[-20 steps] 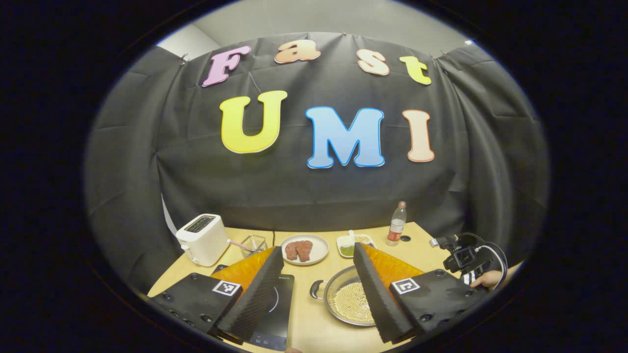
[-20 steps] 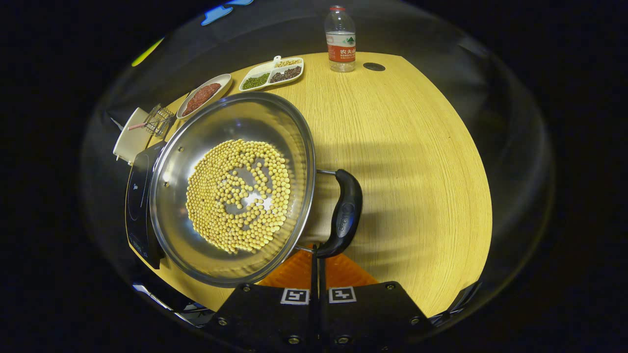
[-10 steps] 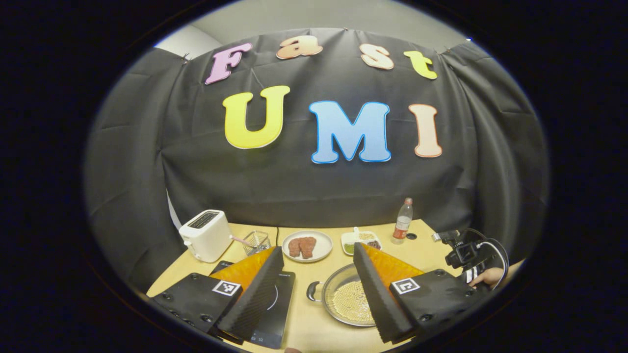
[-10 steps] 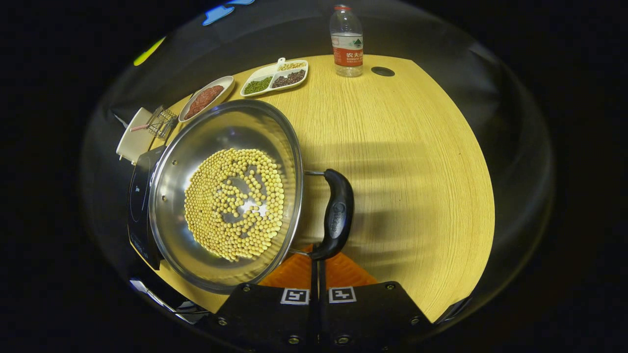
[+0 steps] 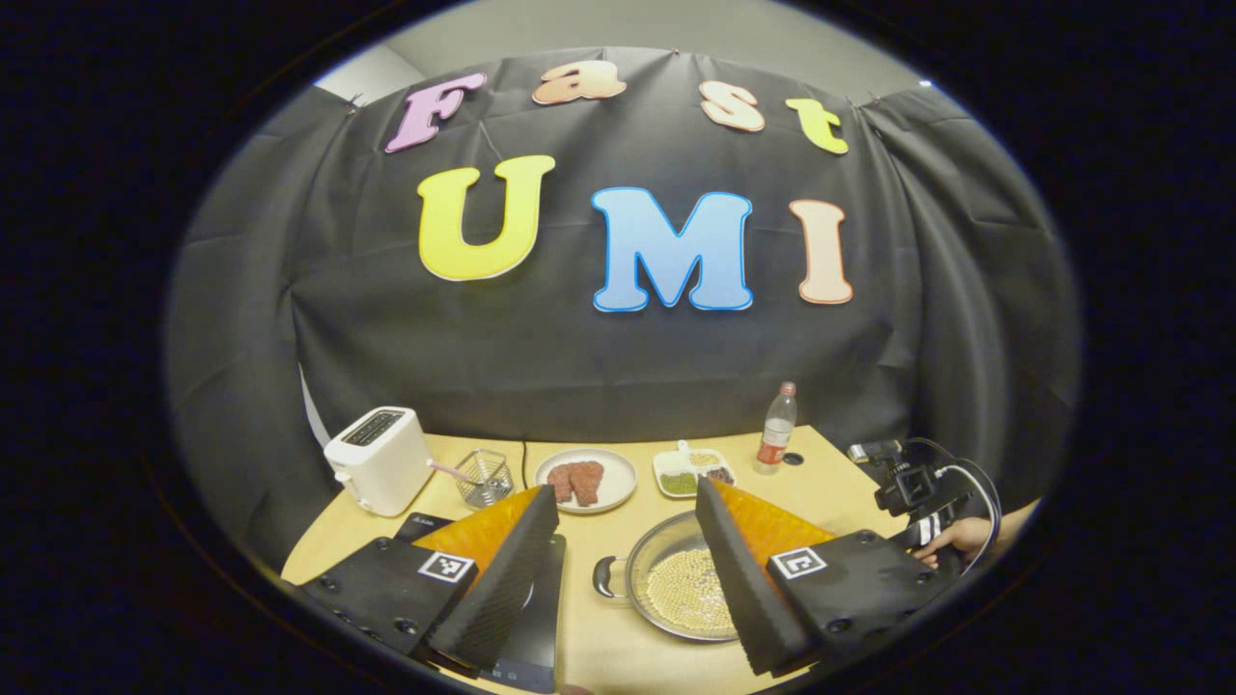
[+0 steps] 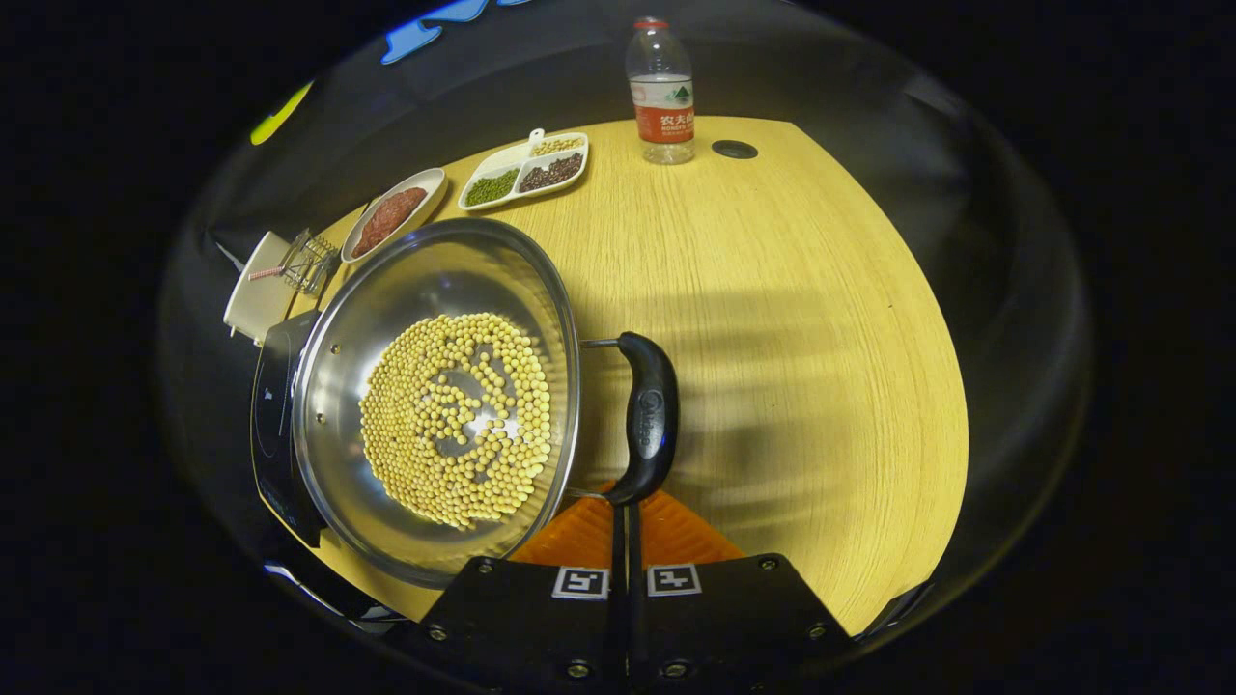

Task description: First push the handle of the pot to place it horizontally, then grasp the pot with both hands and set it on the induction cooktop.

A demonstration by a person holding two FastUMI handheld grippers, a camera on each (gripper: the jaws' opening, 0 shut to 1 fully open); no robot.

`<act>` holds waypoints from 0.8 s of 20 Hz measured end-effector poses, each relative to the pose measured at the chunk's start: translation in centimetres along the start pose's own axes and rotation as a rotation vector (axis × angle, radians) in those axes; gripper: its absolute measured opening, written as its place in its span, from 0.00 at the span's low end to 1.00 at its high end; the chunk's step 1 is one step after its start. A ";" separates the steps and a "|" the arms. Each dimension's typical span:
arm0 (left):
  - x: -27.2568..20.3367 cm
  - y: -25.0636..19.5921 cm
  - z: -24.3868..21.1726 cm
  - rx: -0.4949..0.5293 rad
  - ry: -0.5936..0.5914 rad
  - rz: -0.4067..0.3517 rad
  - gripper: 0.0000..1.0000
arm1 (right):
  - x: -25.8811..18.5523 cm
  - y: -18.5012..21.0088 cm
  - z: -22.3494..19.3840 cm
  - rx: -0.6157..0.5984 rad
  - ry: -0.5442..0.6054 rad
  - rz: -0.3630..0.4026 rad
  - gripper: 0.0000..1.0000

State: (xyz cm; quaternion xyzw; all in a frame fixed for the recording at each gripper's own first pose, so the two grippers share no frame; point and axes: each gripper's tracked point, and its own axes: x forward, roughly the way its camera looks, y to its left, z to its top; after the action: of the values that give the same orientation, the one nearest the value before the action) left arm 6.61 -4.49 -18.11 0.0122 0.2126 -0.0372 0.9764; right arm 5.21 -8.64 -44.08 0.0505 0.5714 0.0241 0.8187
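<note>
While my right tool (image 6: 623, 512), pressed together, nudges the handle (image 6: 648, 415), a hard shove could scatter the beans (image 6: 454, 417) and skid the pot (image 6: 435, 396)

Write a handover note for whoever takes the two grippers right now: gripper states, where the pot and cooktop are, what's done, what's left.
Right gripper: closed, tip against the near end of the pot's black handle, pushing rather than clamping it.
Left gripper: open, held above the table, holding nothing.
Pot: holds soybeans, stands on the wooden table, its far rim beside or slightly over the induction cooktop; I cannot tell which. Its second handle faces the cooktop in the left gripper view.
Done: handle push under way.
Left: finish the push, grasp both handles, lift the pot onto the cooktop.
</note>
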 end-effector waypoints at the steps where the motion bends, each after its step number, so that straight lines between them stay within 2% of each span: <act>1: 0.3 0.1 -0.2 0.004 0.001 -0.014 0.99 | -0.6 -0.3 -0.1 0.009 -0.017 -0.012 0.00; 2: 0.5 0.3 -0.3 0.008 0.003 -0.027 0.99 | -1.1 -0.6 -0.3 0.014 -0.032 -0.024 0.00; 4: 0.9 0.5 -0.7 0.008 0.005 -0.052 0.96 | -2.7 -1.3 -0.9 0.006 -0.067 -0.056 0.19; 5: 1.1 0.5 -1.0 0.006 0.006 -0.064 0.99 | -3.5 -1.5 -1.0 0.003 -0.090 -0.066 0.32; 6: 1.4 0.5 -1.1 0.004 0.008 -0.075 0.96 | -4.4 -1.6 -1.3 0.007 -0.111 -0.078 0.41; 8: 2.0 0.3 -1.5 0.003 0.015 -0.096 0.99 | -6.3 -1.6 -1.6 0.027 -0.160 -0.094 0.66; 9: 2.2 0.2 -1.6 0.005 0.016 -0.106 0.99 | -6.6 -1.3 -1.9 0.036 -0.191 -0.095 0.85; 10: 2.5 0.1 -1.8 0.006 0.019 -0.114 0.99 | -7.9 -1.0 -1.6 0.047 -0.229 -0.093 0.99; 14: 3.4 -0.2 -3.5 0.011 0.051 -0.136 0.99 | -10.9 0.4 -0.2 0.062 -0.381 -0.095 0.99; 16: 4.0 -0.2 -5.0 0.010 0.073 -0.141 0.99 | -11.1 1.0 0.3 0.064 -0.416 -0.089 0.99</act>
State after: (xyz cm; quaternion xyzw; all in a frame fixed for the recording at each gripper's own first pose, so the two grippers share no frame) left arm 8.19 -4.77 -24.36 0.0037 0.2481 -0.1063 0.9629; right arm 1.63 -8.78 -33.50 0.0552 0.3921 -0.0412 0.9173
